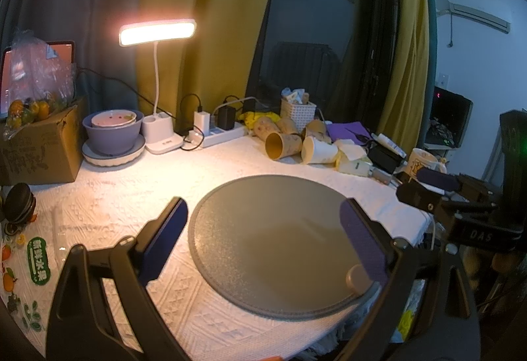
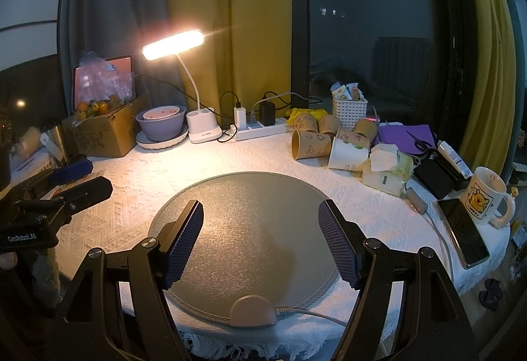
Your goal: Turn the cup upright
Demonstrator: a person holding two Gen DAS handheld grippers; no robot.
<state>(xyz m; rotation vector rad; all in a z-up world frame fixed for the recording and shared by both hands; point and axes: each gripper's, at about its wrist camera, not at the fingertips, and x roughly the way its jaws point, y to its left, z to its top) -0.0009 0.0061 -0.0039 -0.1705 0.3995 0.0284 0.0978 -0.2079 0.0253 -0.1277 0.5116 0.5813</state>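
Left wrist view looks over a round worktop (image 1: 125,196) covered in a white textured cloth, with a grey circular mat (image 1: 273,236) lying flat near its front edge. The left tongs (image 1: 263,232) are spread wide with nothing between their blue pads, hanging over the mat. At the right edge of this view the right tongs (image 1: 425,186) reach in, also parted and holding nothing.

Right wrist view shows the right tongs (image 2: 260,242) from behind, jaws wide apart above the same mat (image 2: 250,196).

Several paper cups lie tipped on their sides in a loose heap at the back right of the worktop, beyond the mat and well apart from both tongs. The nearest are a brown cup (image 2: 309,144) with its mouth facing left, and a white cup (image 2: 347,154) touching it on the right. Behind them stands a white basket (image 2: 349,110). A lit desk lamp (image 2: 173,44) stands at the back, beside a purple bowl (image 2: 161,125).
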